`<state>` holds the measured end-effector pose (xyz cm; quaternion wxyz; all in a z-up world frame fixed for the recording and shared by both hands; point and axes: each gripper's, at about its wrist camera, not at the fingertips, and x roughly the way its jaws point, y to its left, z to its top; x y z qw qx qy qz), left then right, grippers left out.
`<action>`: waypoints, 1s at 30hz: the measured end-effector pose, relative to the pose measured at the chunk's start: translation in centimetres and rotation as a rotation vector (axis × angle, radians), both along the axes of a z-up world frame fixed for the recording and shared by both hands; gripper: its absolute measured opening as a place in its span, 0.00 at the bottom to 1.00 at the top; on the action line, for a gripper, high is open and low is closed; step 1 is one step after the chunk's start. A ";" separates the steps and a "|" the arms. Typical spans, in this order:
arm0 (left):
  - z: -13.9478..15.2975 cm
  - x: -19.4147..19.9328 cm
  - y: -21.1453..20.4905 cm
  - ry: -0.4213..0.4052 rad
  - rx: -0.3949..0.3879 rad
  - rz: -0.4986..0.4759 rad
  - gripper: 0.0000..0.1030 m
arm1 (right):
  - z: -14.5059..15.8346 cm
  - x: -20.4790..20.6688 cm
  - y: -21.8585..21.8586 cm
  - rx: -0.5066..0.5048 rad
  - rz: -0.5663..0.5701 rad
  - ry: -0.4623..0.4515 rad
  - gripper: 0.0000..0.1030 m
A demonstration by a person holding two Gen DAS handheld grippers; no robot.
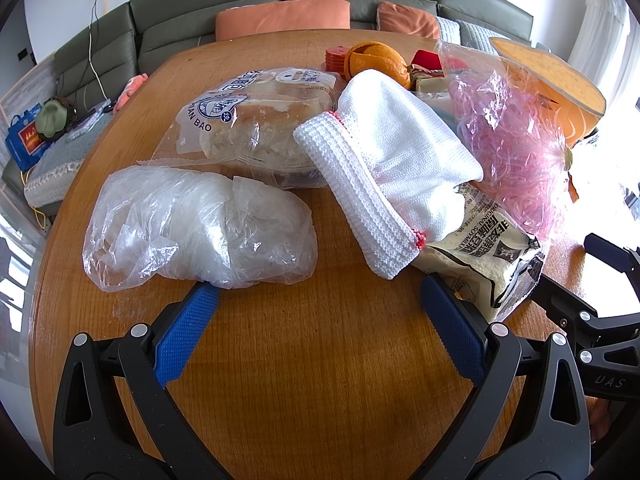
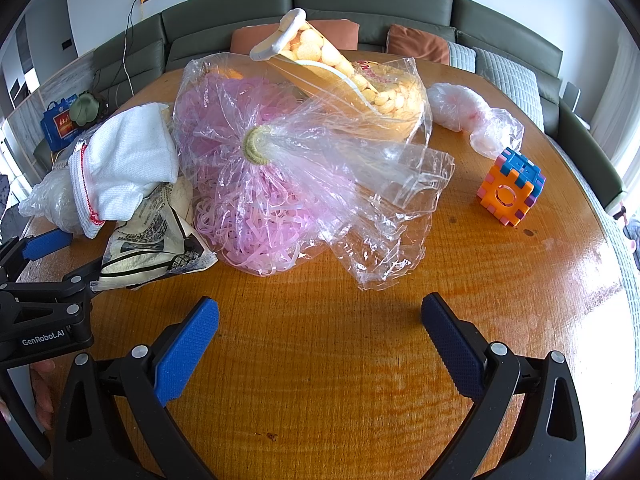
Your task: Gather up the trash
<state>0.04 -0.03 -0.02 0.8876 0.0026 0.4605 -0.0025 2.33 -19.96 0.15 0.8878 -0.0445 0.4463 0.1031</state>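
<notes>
My left gripper [image 1: 320, 300] is open and empty just above the wooden table [image 1: 320, 380]. Its left fingertip touches a crumpled clear plastic bag [image 1: 192, 228]. A soy milk packet [image 1: 484, 256] lies by its right finger, under a white knitted cloth [image 1: 392, 168]. A wrapped bun [image 1: 260, 120] lies behind. My right gripper [image 2: 320, 316] is open and empty in front of a clear bag of pink strips [image 2: 256, 168]. The cloth [image 2: 124, 160] and the packet [image 2: 156, 244] lie to its left.
A bag of yellow snacks [image 2: 360, 80], a small crumpled plastic bag [image 2: 472, 116] and an orange and blue puzzle cube [image 2: 512, 188] lie on the table. An orange [image 1: 380, 60] sits at the back. A green sofa [image 2: 360, 4] curves behind.
</notes>
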 end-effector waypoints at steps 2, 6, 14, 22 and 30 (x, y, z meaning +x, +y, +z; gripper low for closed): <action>0.0 0.0 0.0 0.000 0.000 0.000 0.94 | 0.0 0.0 0.0 0.000 0.000 0.000 0.98; 0.0 0.0 0.0 0.000 0.000 0.000 0.94 | 0.0 0.0 0.0 0.000 0.000 0.000 0.98; 0.0 0.0 0.0 0.000 0.000 -0.004 0.94 | -0.2 0.1 0.0 0.000 0.000 0.000 0.98; 0.5 -0.4 1.0 0.044 -0.014 -0.041 0.94 | 0.6 -1.2 -0.2 -0.007 0.029 0.001 0.98; 5.1 -2.2 4.5 -0.032 -0.118 0.001 0.94 | 5.9 -4.4 -0.5 0.110 0.087 -0.018 0.97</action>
